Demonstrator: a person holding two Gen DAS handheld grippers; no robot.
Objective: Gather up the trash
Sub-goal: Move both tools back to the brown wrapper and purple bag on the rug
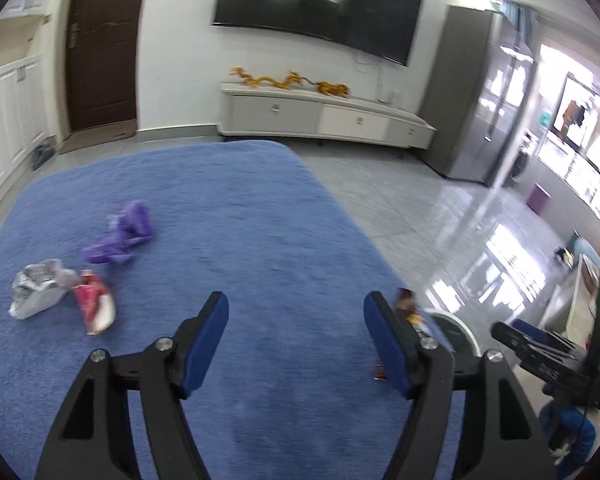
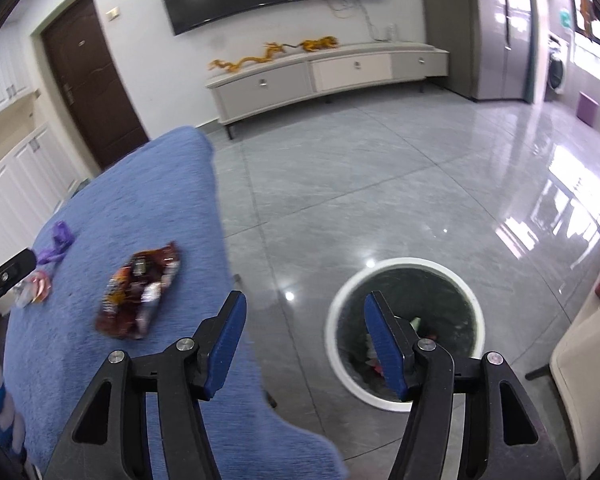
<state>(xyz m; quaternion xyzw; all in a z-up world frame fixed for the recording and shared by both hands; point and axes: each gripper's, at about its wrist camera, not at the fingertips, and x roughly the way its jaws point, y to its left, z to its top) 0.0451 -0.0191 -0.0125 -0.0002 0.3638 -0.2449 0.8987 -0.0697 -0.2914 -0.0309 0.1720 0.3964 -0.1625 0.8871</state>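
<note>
while four pieces of trash lie on the blue cloth [image 1: 260,208], the job looks partway done, with both tools between pickups. at the far left of the left view sits a crumpled silver wrapper [image 1: 34,290], touching a red wrapper [image 1: 94,304] just to its right, and a twisted purple wrapper [image 1: 120,236] lies just beyond them. the left gripper [image 1: 296,338] hangs over bare cloth with its jaws wide and nothing between them, well to the right of that cluster. a brown snack bag [image 2: 140,294] lies near the cloth's right edge, closer to the right gripper [image 2: 305,344], whose jaws are also wide and empty and hover over the cloth's edge and the grey floor [image 2: 340,184]. farther right, on the floor, stands the round white-rimmed bin [image 2: 340,308], which already holds a few scraps. the step in hand seems to be reaching for the next piece. for the left tool that likely means swinging left and down to straddle the red or silver wrapper before closing; for the right tool, a short move left onto the brown bag, then a carry back over the bin. the wrappers are thin and crinkly, so a shallow pinch may slip.
</note>
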